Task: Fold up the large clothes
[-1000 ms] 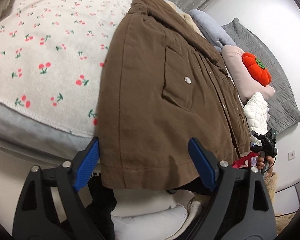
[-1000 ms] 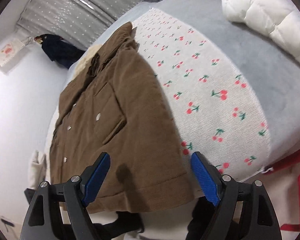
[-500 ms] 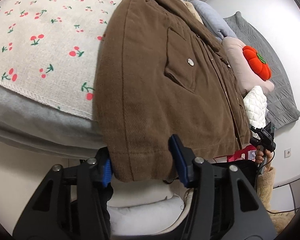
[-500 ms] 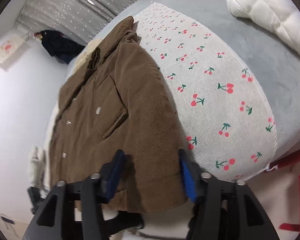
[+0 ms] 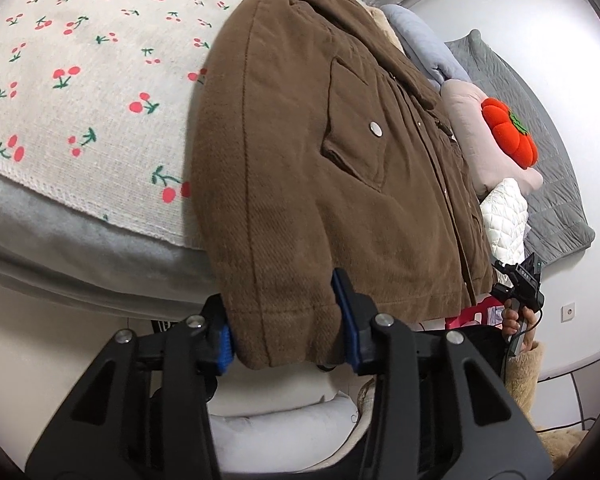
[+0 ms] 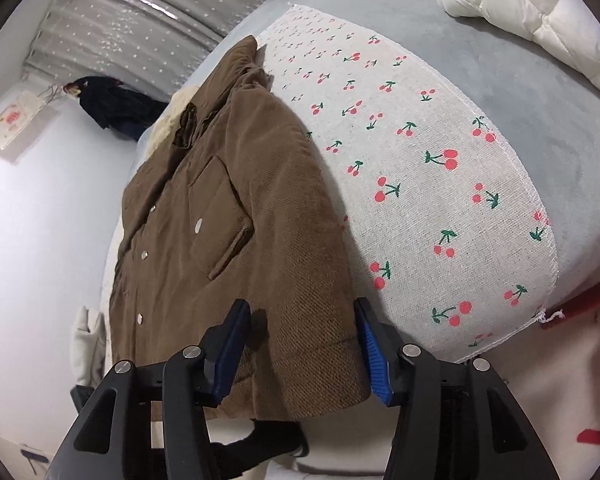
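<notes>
A second ago both sets of blue-padded fingers stood spread wide above the bottom hem of the brown corduroy jacket [image 5: 324, 168]; they have since come in around the two lower corners, which suggests the take-up for the first fold is under way, with no lift or fold showing yet. The jacket lies front-up and snapped shut on the white cherry-print cloth [image 5: 80, 92] spread over the grey bed [image 5: 60, 240], its hem hanging just past the bed's near edge and its collar at the far end. In the left wrist view the left gripper [image 5: 286, 320] has the hem's corner bunched between its fingers [image 5: 346, 312]; the cloth fills the gap and both pads look pressed against it, and the jaws are closing further. In the right wrist view the right gripper [image 6: 300, 348] brackets the other corner: its right-hand pad touches the jacket's edge, but a dark gap shows beside the left-hand pad, so the grip does not look made, and these jaws are opening slightly with the cloth between them. I'd judge the right side needs to pinch again before both corners can be carried toward the collar.
</notes>
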`<state>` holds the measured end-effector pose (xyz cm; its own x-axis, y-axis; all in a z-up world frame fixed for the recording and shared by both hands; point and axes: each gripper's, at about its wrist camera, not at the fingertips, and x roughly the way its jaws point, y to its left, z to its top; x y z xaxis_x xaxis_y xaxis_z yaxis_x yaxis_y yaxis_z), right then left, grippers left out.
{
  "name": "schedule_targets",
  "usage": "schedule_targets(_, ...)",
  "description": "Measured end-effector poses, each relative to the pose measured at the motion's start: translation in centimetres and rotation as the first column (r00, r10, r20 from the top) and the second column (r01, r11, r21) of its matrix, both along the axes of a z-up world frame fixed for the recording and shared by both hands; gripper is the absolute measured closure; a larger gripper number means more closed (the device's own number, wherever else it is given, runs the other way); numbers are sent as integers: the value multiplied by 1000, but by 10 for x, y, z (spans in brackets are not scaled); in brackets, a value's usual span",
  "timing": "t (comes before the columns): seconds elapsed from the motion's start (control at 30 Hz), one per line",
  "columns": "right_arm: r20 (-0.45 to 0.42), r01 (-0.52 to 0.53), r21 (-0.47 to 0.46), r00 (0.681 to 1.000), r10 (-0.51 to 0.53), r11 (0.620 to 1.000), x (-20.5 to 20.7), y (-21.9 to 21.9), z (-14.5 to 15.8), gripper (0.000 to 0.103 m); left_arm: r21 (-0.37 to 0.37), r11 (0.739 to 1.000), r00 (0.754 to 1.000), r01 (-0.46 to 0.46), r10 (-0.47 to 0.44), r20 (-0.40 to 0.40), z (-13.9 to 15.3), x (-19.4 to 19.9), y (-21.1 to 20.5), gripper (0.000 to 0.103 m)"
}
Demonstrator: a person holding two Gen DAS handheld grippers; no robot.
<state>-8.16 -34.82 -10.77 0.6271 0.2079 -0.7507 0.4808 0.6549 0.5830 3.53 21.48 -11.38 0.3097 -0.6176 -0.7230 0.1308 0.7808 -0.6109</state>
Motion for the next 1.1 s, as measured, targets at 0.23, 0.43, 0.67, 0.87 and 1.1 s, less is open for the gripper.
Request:
schedule_targets(0.23, -5, -40, -4, 999, 40, 999, 10, 9, 0, 57, 9, 1000, 1000, 3, -3, 8, 0, 3, 1, 60)
schedule_targets(0.43, 16, -98, -15, 995, 98, 995, 21, 19, 6, 83, -22, 1000, 996, 22, -20, 88, 19, -1, -9, 74)
schedule_targets(0.67, 226, -115, 8, 968, 110, 993, 23, 26, 39, 88, -112, 993, 983, 32, -11, 185, 57, 9, -27, 79)
schedule_targets(0.87, 345, -136, -77, 926, 155, 988, 36, 33, 85, 89, -150, 989, 961, 14, 28, 274, 110, 34, -34, 80)
schedule_targets(1.1, 429, -82, -116, 895, 124, 990, 64, 26, 126, 89, -184, 983, 941, -13, 74, 331, 154, 74, -39, 80)
